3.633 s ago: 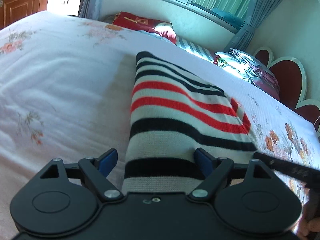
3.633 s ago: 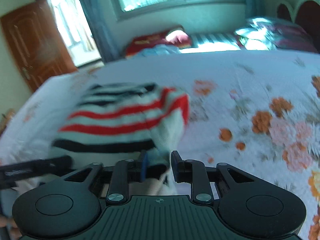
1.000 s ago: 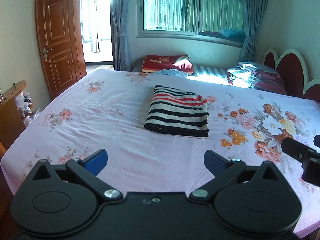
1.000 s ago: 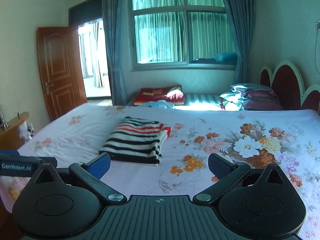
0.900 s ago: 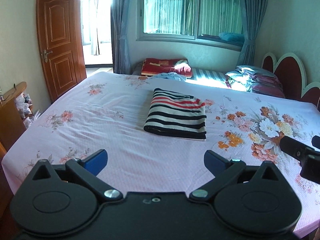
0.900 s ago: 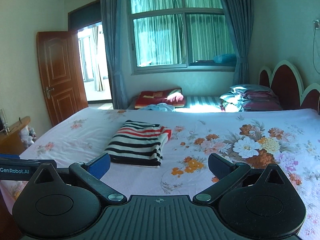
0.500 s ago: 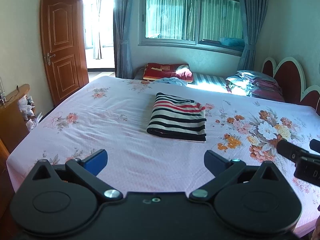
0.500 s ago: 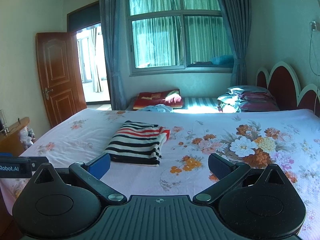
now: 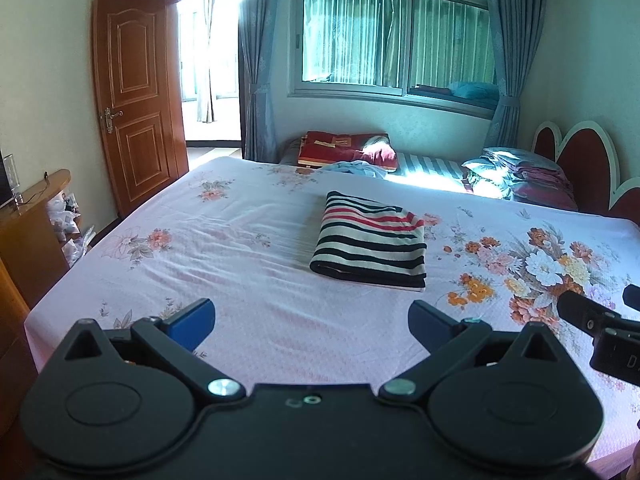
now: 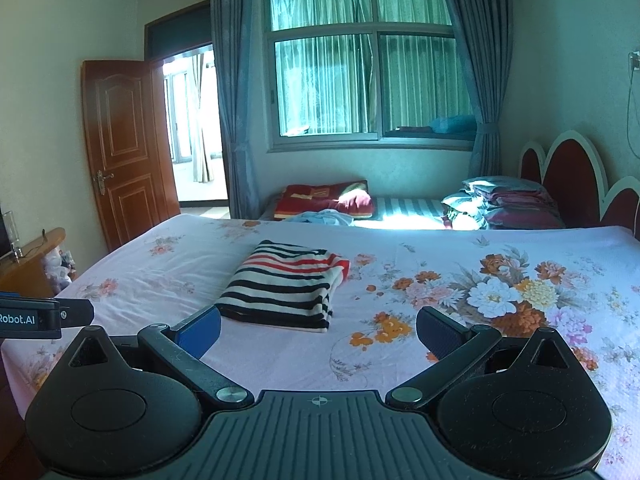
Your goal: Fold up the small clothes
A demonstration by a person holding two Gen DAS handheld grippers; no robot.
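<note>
A folded striped sweater (image 9: 370,242), white with black and red bands, lies flat on the pink floral bedsheet (image 9: 248,248) in the middle of the bed. It also shows in the right wrist view (image 10: 286,284). My left gripper (image 9: 312,320) is open and empty, held back near the bed's front edge, well short of the sweater. My right gripper (image 10: 318,328) is open and empty too, also back from the sweater. The right gripper's body (image 9: 596,328) shows at the right edge of the left wrist view.
A wooden door (image 9: 136,96) stands open at the left. A wooden side cabinet (image 9: 28,236) is beside the bed's left edge. Red bedding (image 9: 344,148) and stacked pillows (image 9: 520,178) lie by the window and headboard (image 9: 576,164).
Both grippers let go of the sweater and drew far back from it, and have kept backing off and rising a little over the last second. The sweater lies still.
</note>
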